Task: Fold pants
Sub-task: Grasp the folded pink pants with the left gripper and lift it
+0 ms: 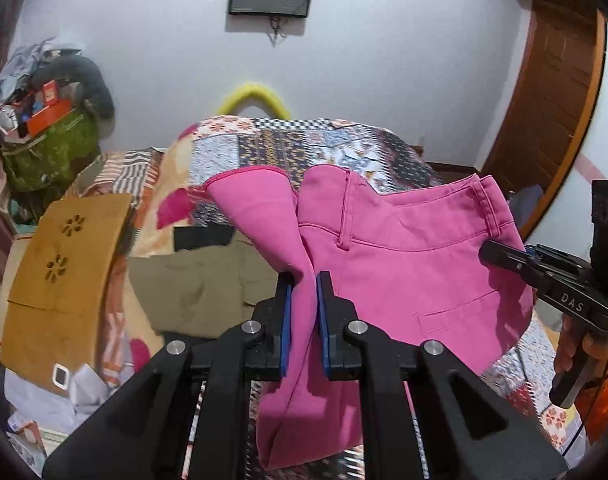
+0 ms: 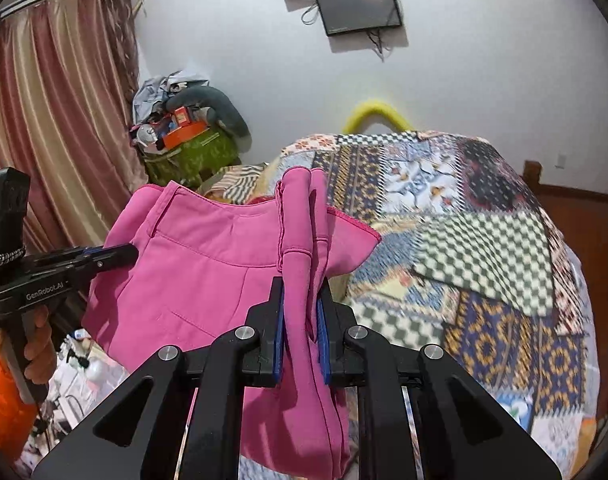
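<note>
Both black two-finger grippers, left and right, are pinching the bright pink cotton pants tight, lifting them above the patchwork quilt; a green bag is brimming with orange boxes

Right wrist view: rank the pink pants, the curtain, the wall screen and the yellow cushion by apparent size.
1. pink pants, though nearness inflates them
2. curtain, a close second
3. wall screen
4. yellow cushion, partly hidden behind the patchwork quilt
</note>
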The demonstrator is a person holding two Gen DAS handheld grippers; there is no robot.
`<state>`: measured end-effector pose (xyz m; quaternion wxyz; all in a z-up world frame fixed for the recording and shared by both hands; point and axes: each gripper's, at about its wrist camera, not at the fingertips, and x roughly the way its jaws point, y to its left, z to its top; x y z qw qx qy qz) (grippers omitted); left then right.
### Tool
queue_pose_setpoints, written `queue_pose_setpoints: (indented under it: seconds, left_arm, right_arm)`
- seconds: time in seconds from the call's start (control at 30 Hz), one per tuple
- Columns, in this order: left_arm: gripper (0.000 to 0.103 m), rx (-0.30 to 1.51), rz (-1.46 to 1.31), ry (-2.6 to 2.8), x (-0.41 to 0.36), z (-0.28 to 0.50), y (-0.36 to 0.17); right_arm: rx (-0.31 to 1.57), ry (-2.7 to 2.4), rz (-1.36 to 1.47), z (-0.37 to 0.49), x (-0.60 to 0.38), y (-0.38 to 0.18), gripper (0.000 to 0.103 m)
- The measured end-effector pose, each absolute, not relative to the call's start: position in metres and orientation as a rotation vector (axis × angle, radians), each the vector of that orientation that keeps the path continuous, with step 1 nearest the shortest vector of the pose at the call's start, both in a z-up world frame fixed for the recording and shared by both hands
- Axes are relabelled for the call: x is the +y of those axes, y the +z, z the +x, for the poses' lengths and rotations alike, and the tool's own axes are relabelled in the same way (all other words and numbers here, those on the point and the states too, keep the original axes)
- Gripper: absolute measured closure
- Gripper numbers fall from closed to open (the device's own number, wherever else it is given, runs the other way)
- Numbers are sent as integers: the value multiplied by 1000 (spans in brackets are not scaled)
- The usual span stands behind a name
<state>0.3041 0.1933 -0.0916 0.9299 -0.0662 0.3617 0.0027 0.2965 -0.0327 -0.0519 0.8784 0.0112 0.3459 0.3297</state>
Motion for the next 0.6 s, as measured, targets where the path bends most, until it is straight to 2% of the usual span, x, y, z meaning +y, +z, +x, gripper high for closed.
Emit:
queue_pose_setpoints:
  seconds: [0.23, 0.6]
  left_arm:
    - [92, 782, -165, 65, 243, 337, -124]
    - [92, 867, -170, 145, 288, 395, -192]
  right_arm:
    - [746, 714, 4, 326, 16, -69, 91]
    - [831, 715, -35, 371, 86, -126, 91]
